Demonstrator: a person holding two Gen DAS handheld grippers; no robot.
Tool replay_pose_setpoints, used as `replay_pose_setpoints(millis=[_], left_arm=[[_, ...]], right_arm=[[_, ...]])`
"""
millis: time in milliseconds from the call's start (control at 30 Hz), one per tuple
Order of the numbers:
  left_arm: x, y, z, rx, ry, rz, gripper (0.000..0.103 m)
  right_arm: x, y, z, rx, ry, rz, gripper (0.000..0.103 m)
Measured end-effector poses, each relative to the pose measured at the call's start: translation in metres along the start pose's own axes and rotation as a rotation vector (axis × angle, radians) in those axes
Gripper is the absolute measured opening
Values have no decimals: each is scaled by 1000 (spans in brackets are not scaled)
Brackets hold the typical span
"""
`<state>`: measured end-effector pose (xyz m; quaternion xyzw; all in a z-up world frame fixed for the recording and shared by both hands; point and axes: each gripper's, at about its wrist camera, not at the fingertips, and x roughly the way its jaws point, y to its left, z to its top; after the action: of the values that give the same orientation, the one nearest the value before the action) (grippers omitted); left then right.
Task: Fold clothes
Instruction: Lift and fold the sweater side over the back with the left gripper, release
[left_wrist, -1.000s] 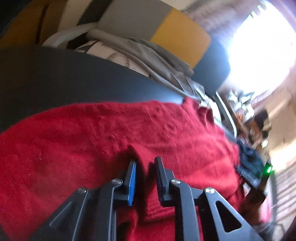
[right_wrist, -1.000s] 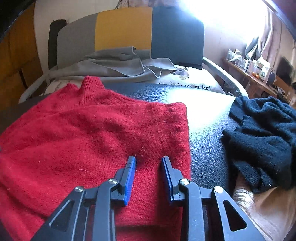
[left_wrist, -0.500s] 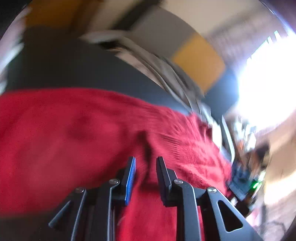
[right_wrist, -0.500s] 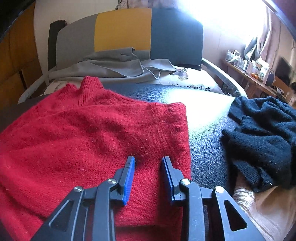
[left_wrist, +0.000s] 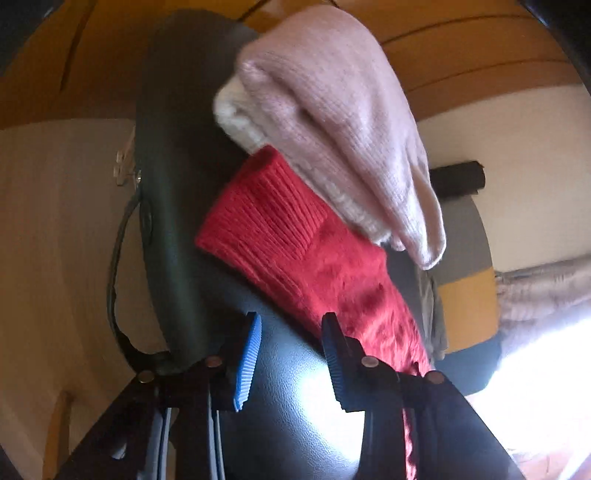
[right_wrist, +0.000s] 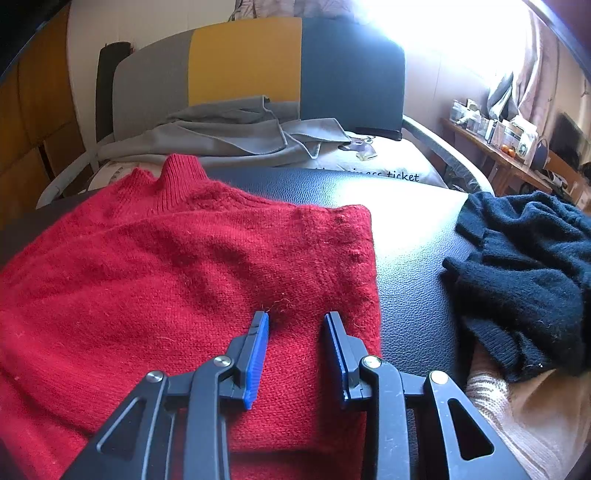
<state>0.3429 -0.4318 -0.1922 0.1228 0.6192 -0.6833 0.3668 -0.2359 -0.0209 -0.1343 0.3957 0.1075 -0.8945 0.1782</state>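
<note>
A red knit sweater (right_wrist: 177, 280) lies spread on the black leather tabletop (right_wrist: 406, 221), collar toward the far side. My right gripper (right_wrist: 297, 317) hovers open just over the sweater's right part, near its right edge, with nothing between its fingers. In the left wrist view, the sweater's red sleeve (left_wrist: 295, 251) with its ribbed cuff runs across the tabletop (left_wrist: 288, 406). My left gripper (left_wrist: 291, 321) is open and empty, and the sleeve passes just beyond its right finger. A folded pink sweater (left_wrist: 332, 122) rests over the cuff end.
A crumpled black sweater (right_wrist: 524, 277) lies at the table's right side. Behind the table stands a grey, yellow and blue chair (right_wrist: 243, 59) with a grey garment (right_wrist: 229, 136) on it. A cluttered shelf (right_wrist: 506, 144) is at the far right.
The left gripper let go of a fold of the red sweater, opened wider and swung round to face the sleeve cuff and pink sweater. The right gripper has barely moved.
</note>
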Motion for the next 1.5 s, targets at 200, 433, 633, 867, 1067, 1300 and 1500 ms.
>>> replay_pose_setpoints(millis=[200, 433, 633, 867, 1067, 1300, 1500], left_arm=[[6, 6, 9, -119, -29, -29, 39], [15, 1, 15, -230, -70, -20, 37], [26, -20, 6, -183, -106, 35, 9], [29, -138, -29, 225, -115, -54, 9], [78, -247, -71, 443, 5, -186, 9], [161, -325, -178, 693, 208, -221, 9], [227, -307, -234, 848, 350, -94, 15]], right_arm=[[-1, 2, -1, -1, -2, -7, 35], [0, -1, 0, 7, -4, 6, 36], [0, -3, -1, 20, -6, 23, 37], [0, -3, -1, 25, -8, 31, 39], [-1, -4, -2, 38, -11, 55, 42], [0, -6, -3, 50, -13, 86, 47], [0, -6, -3, 47, -12, 94, 50]])
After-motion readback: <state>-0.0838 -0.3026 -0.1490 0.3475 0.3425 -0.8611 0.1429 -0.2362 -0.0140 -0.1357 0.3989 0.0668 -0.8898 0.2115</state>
